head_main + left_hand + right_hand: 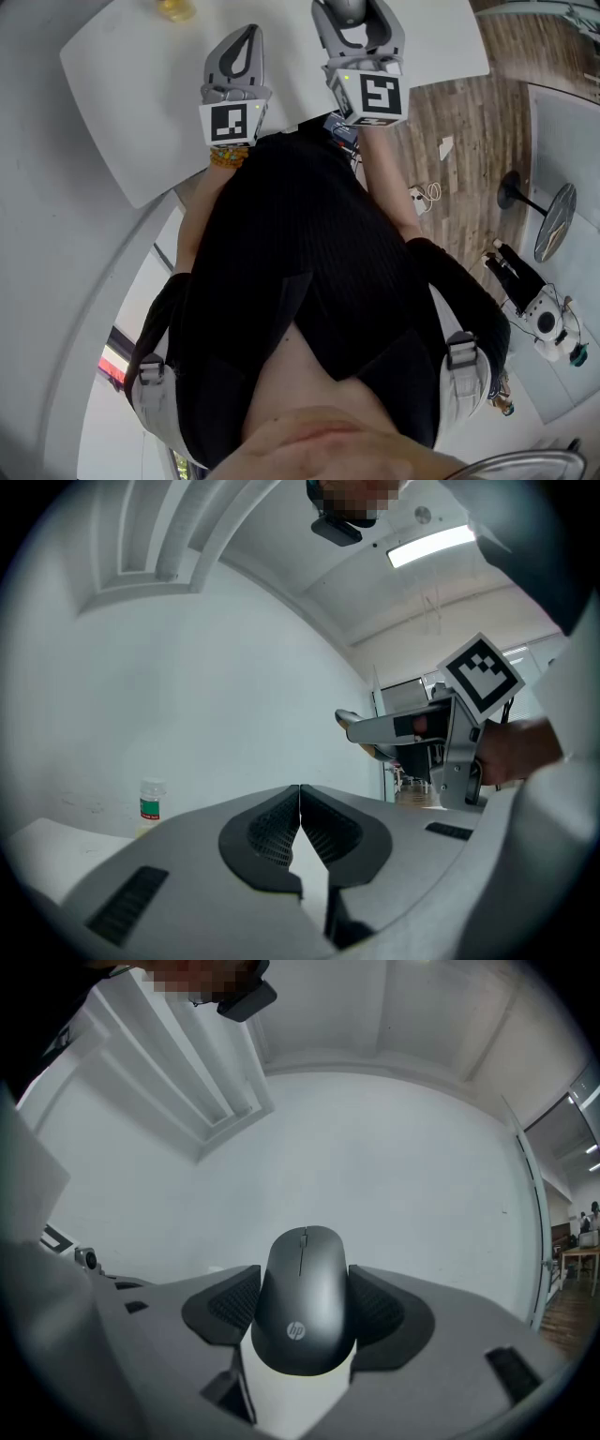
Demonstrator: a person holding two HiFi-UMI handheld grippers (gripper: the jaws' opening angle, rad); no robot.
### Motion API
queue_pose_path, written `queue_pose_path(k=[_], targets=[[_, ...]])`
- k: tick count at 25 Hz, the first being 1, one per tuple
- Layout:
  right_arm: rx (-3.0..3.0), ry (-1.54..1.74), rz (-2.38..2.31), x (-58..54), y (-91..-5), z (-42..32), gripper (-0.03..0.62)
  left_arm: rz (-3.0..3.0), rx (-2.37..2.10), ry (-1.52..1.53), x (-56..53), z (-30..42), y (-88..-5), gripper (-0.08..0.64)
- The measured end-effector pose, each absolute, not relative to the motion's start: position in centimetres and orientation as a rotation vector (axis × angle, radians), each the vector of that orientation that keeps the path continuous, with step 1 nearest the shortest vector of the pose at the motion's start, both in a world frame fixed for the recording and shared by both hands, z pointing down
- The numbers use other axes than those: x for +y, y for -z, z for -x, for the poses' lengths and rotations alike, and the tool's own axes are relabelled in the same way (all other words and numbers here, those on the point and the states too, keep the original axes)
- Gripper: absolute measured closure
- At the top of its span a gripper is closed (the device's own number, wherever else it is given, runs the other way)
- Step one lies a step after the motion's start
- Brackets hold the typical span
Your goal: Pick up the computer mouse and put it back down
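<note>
I look down on a white, round-cornered desk. Brown wood-plank floor lies to the desk's right, with a scrap of white paper on it. A plain white wall rises behind the desk, and a long bright ceiling light hangs above.

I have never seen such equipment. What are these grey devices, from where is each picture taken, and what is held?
No robot here: a person holds a two-jaw gripper in each hand. The head view comes from a camera on the person's head, looking down at a white table. The two other pictures come from cameras riding on the grippers, looking along their jaws. The left gripper is shut and empty. The right gripper is shut on a dark computer mouse. A small bottle stands on the table.
</note>
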State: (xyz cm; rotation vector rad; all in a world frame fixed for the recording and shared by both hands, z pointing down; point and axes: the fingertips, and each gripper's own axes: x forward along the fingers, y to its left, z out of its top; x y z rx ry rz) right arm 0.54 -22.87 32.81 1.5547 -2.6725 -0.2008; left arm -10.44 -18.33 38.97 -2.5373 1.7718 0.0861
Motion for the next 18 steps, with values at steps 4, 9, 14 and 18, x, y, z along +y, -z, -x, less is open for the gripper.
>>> queue_pose_path(k=[4, 9, 14, 18], targets=[[-2.673, 0.207, -1.553, -22.79, -32.71, -0.54, 0.299, 2.538, 1.774, -0.096, -18.29, 10.42, -38.90, 0.545], [-2.669, 0.199, -1.555, -22.95, -32.84, -0.67, 0.299, 2.541, 1.757, -0.094, -18.54, 10.22, -39.17, 0.545], [-2.655, 0.192, -1.557, -22.99, -33.30, -0.72, 0.299, 2.555, 1.761, -0.081, -18.46, 10.24, -39.32, 0.545], [-2.652, 0.177, -1.556, -23.39, -33.51, -0.92, 0.299, 2.551, 1.763, -0.078, -18.78, 10.07, -39.14, 0.545]])
